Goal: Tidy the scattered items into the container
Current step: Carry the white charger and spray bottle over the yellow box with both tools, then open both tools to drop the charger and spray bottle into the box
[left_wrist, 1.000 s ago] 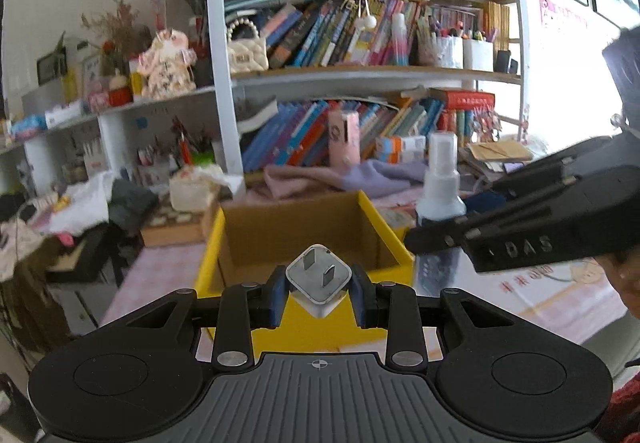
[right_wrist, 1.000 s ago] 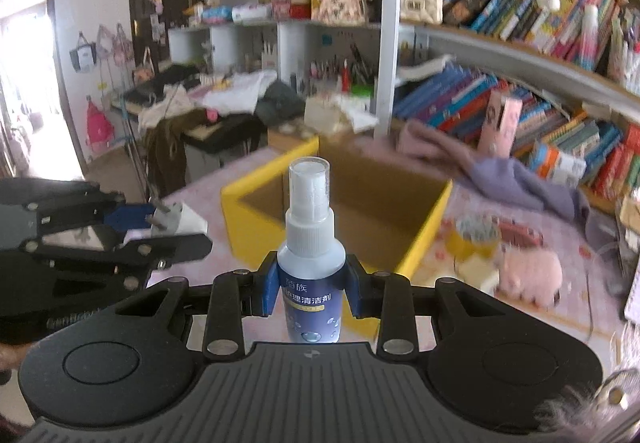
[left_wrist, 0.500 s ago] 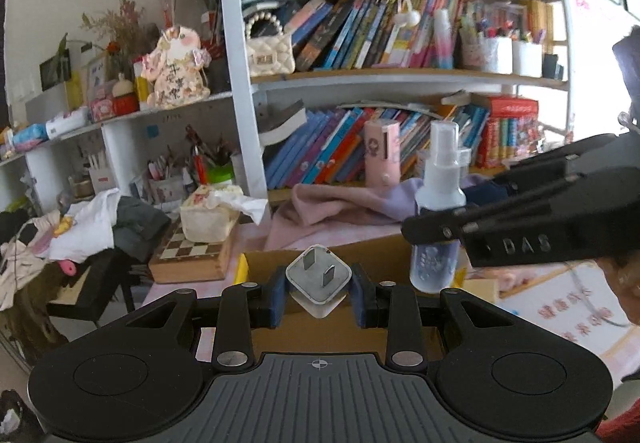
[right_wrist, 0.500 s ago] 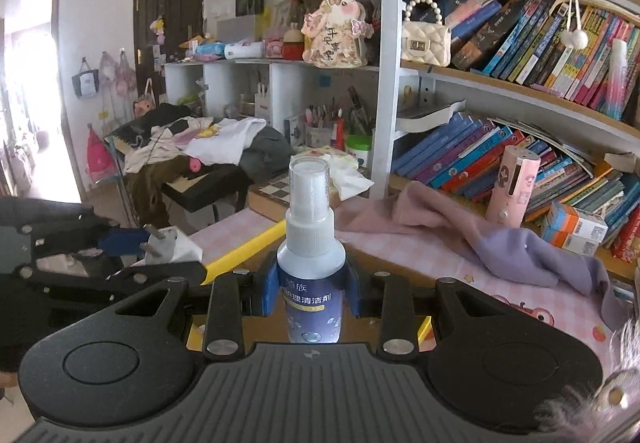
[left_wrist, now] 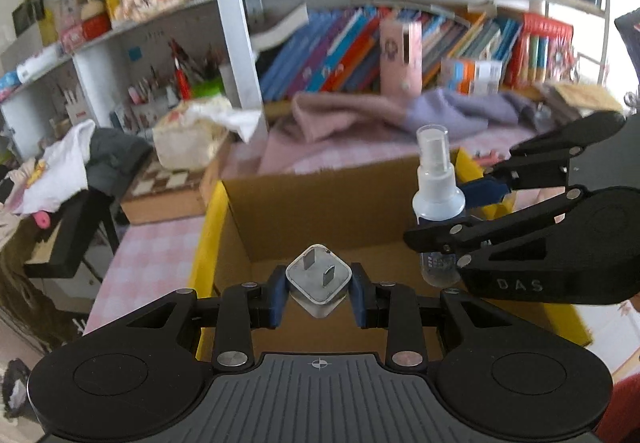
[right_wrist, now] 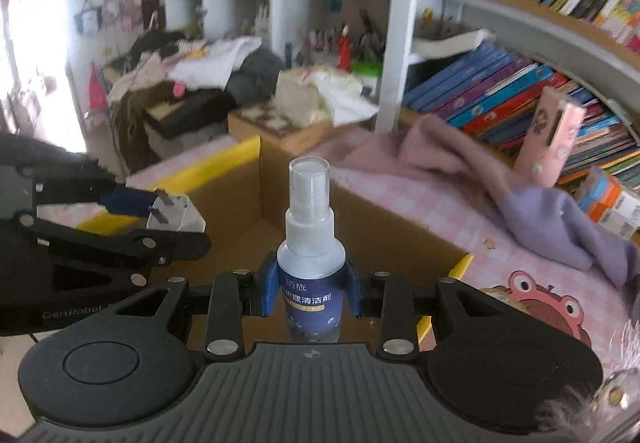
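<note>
My left gripper (left_wrist: 319, 294) is shut on a white plug adapter (left_wrist: 319, 285), prongs facing forward, held over the open cardboard box with yellow flaps (left_wrist: 320, 211). My right gripper (right_wrist: 311, 294) is shut on a small clear spray bottle (right_wrist: 310, 243) with a blue label, upright, also over the box (right_wrist: 248, 187). The spray bottle (left_wrist: 437, 195) and the right gripper show at the right of the left wrist view. The adapter (right_wrist: 176, 215) and the left gripper show at the left of the right wrist view.
A pink and purple cloth (right_wrist: 480, 179) lies on the checked tablecloth behind the box. A bookshelf with a white post (left_wrist: 236, 35) stands behind. A chessboard box with a tissue pack (left_wrist: 180, 171) sits left of the box.
Both grippers have tilted down and moved forward over the box; its inside now fills the middle of both views. Both grips are unchanged.
</note>
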Available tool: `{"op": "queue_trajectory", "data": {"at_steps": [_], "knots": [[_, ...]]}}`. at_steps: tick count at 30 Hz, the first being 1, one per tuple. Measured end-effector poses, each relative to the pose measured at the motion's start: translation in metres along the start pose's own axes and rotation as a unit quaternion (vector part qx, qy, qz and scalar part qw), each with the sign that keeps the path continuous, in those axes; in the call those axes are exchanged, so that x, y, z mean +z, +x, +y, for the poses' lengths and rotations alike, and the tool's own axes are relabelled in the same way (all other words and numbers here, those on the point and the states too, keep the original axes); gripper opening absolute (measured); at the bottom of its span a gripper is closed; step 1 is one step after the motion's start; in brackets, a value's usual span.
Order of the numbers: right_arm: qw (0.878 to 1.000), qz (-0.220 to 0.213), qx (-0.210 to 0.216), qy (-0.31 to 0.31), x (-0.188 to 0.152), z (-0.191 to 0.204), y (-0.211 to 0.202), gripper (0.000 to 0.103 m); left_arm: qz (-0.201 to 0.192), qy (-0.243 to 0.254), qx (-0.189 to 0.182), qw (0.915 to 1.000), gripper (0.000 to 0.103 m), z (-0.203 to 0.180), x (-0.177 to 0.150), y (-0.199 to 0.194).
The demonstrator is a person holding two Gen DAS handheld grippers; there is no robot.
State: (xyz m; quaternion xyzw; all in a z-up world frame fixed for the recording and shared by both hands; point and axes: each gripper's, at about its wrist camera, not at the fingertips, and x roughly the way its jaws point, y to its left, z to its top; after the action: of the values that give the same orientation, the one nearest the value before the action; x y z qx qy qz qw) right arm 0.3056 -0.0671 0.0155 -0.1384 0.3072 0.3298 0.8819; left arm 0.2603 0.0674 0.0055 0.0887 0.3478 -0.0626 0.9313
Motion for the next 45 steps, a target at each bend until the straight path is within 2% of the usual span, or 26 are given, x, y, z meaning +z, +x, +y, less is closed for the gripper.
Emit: {"op": "queue_trajectory", "data": {"at_steps": [7, 13, 17, 22, 25, 27, 29, 36, 45], "knots": [[0.998, 0.042, 0.02, -0.051, -0.013, 0.008, 0.027, 0.031, 0.051, -0.004, 0.001, 0.9987, 0.03, 0.001, -0.01, 0.021], [0.995, 0.067, 0.04, -0.059, -0.021, 0.014, 0.037, 0.031, 0.066, -0.006, 0.005, 0.9978, 0.031, -0.001, -0.014, 0.025], [0.995, 0.07, 0.039, -0.066, -0.021, 0.017, 0.037, 0.031, 0.076, -0.013, 0.006, 0.997, 0.031, 0.0, -0.017, 0.027], [0.996, 0.066, 0.028, -0.059, -0.021, 0.017, 0.035, 0.032, 0.06, -0.013, 0.015, 0.998, 0.035, -0.001, -0.013, 0.021], [0.998, 0.048, 0.019, -0.045, -0.02, 0.015, 0.029, 0.034, 0.041, -0.016, 0.03, 0.9986, 0.044, -0.001, -0.01, 0.013], [0.999, 0.033, 0.011, -0.039, -0.017, 0.013, 0.024, 0.036, 0.023, -0.025, 0.039, 0.9986, 0.053, 0.002, -0.009, 0.003], [0.999, 0.02, 0.01, -0.031, -0.013, 0.01, 0.018, 0.039, 0.009, -0.04, 0.04, 0.9984, 0.057, 0.005, -0.009, -0.006], [0.999, -0.027, 0.002, -0.029, -0.007, 0.016, -0.013, 0.041, -0.023, -0.058, 0.039, 0.9973, 0.061, 0.001, -0.012, -0.035], [0.997, -0.064, -0.024, -0.025, -0.012, 0.022, -0.049, 0.044, -0.062, -0.067, 0.044, 0.9949, 0.067, -0.007, -0.017, -0.066]]}}
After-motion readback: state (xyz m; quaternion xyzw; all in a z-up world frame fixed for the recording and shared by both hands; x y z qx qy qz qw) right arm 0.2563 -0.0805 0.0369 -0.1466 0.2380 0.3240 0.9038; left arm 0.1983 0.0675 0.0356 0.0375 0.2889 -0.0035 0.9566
